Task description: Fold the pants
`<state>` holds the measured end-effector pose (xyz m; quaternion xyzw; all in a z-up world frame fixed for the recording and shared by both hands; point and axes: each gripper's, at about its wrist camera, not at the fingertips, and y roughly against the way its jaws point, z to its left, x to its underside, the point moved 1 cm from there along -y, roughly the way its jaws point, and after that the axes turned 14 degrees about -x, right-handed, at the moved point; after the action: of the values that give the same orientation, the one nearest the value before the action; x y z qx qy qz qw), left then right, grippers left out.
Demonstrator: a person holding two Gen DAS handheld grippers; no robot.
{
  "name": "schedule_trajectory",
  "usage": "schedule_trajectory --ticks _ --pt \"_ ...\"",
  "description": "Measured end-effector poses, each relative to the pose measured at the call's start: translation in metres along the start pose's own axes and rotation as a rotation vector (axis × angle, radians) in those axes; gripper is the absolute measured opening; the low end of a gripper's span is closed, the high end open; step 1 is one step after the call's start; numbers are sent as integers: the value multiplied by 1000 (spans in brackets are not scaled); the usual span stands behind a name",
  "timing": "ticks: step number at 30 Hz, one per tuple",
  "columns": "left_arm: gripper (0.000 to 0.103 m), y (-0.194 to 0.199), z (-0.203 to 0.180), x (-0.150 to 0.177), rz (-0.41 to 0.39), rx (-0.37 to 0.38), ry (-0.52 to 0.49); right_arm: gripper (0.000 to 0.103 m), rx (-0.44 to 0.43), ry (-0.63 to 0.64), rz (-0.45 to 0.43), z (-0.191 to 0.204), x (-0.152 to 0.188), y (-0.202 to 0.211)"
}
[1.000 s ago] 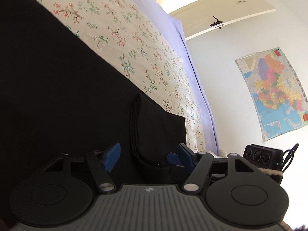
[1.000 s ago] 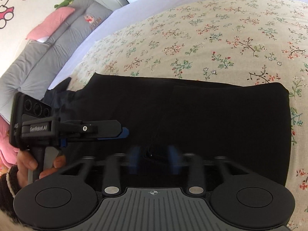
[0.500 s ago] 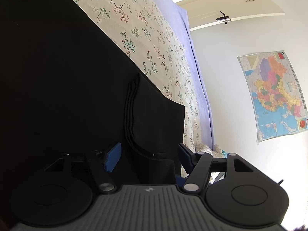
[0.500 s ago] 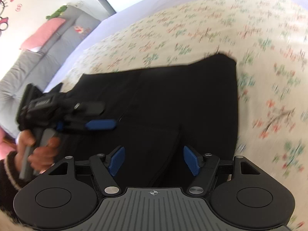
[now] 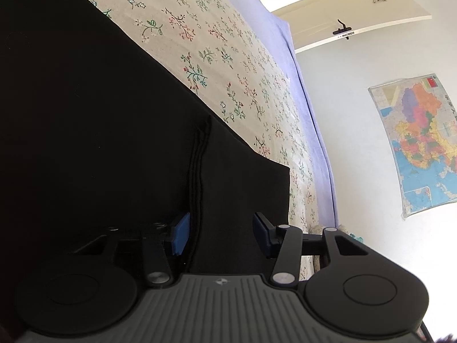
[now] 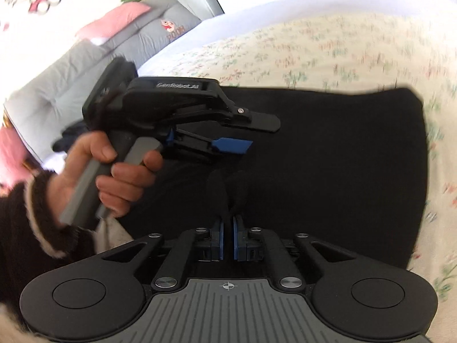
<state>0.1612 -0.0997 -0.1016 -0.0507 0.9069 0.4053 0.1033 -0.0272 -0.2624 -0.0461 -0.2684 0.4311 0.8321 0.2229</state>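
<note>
Moved: your right tongs (image 6: 227,235) have swung in, closing on a ridge of the black pants (image 6: 328,157).
Left tongs (image 5: 220,233): closing, layered hem between, unpinched.
Handling: soft, limp; take stacked edges.

A: Pants (image 6: 328,157) where?
B: Flat on the bed (image 6: 357,48). Pillows (image 6: 120,43) behind, far left.
A: Grippers?
B: Left gripper (image 6: 242,134) over the pants' left part; right gripper (image 6: 227,235) at the near edge. Map (image 5: 420,143) on the wall beyond.
</note>
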Motion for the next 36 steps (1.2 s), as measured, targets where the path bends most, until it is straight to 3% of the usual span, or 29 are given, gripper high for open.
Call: schedule_trajectory --ticks 4,6,11,13,14,15,18,22,25,28,30,31,36 --pt "87 -3 -8 -1 0 -12 1 25 100 127 -47 18 11 3" --pt "87 -5 -12 -1 -5 -23 -10 39 132 192 -42 24 16 -2" --pt "87 -7 -20 -4 -11 -44 -28 45 213 340 14 36 24 -17" --pt "89 -5 -18 -5 -5 -45 -21 40 231 391 30 39 27 -25" --pt "92 -4 -16 -7 7 -37 -3 20 235 412 41 41 28 -28" --pt "95 -3 -12 -7 25 -27 21 8 227 422 48 43 28 -30" --pt "102 0 -10 -9 74 -6 48 5 206 422 21 46 23 -21" --pt "103 -6 -14 -7 131 16 31 4 144 359 -76 36 9 8" --pt "103 -18 -12 -2 181 67 92 4 97 313 -129 31 1 24" --pt "91 -19 -15 -3 130 55 107 4 73 289 -148 32 -3 37" --pt "54 -16 -18 -4 58 -4 79 4 57 281 -149 32 -4 40" --pt "48 -14 -20 -4 24 -41 57 4 49 278 -148 33 -4 40" --pt "47 2 -41 -4 -142 -317 -135 4 57 243 -120 33 -3 24"
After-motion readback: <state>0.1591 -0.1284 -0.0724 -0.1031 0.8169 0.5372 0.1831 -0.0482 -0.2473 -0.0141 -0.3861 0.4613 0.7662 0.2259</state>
